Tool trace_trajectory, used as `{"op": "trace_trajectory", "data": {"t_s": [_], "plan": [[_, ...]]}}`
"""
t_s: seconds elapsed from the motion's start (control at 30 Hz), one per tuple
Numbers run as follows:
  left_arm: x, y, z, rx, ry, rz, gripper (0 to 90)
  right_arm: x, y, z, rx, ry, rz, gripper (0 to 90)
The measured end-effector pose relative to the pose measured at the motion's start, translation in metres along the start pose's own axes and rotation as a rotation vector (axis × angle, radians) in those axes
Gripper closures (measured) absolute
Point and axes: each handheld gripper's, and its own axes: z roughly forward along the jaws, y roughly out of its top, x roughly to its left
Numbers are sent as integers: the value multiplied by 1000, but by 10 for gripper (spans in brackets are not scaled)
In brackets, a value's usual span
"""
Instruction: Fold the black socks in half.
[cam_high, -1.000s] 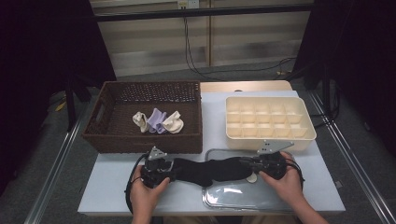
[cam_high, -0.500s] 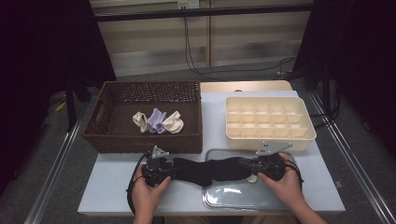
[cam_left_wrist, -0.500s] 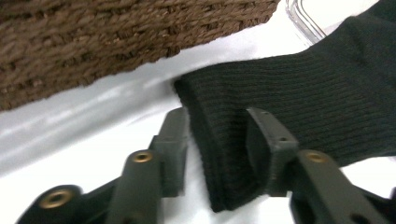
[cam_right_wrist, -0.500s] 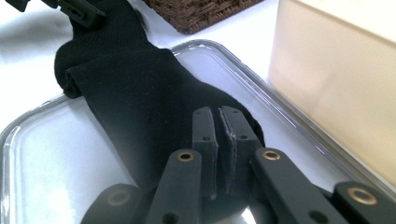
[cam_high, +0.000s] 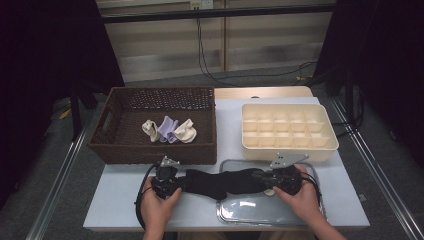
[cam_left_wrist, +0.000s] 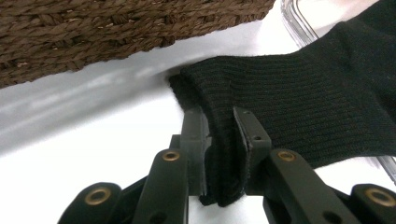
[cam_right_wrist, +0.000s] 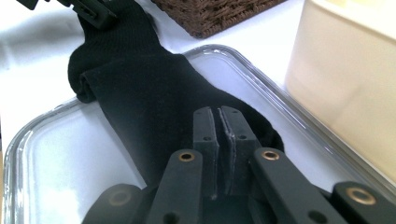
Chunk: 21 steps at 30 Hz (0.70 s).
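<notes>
Now the left tongs (cam_left_wrist: 219, 140) have just been closing and pinch the ribbed cuff of the black sock (cam_high: 222, 182), while the right tongs (cam_right_wrist: 219, 135) grip its toe end thin. So the soft knit lies stretched from white bench (cam_high: 120, 200) onto the glossy clear tray (cam_high: 260, 210), likely ready to lift or fold, near the coarse woven basket (cam_high: 150, 150).

Place: a lab-style recording station, not a home.
Desk (cam_high: 120, 200): covered in plain white, set on a metal rail frame (cam_high: 55, 185).
Surroundings: black curtains (cam_high: 45, 60) are hung at both sides; cables (cam_high: 210, 65) are trailed down a bare panelled wall (cam_high: 160, 45) from an outlet (cam_high: 201, 5).
Floor: grey.
</notes>
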Motion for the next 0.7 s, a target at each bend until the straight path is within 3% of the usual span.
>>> {"op": "trace_trajectory", "data": {"t_s": [0.2, 0.27, 0.37, 0.7], "plan": [[1, 2, 0, 9, -14, -20, 776, 5, 6, 3, -5, 13, -12, 862], [3, 3, -1, 26, -37, -44, 775, 7, 9, 4, -2, 15, -21, 862], [7, 6, -4, 51, -59, -44, 775, 11, 13, 7, 2, 23, -35, 861], [8, 19, -21, 54, -133, -55, 776, 39, 33, 33, 15, 112, -91, 861]]}}
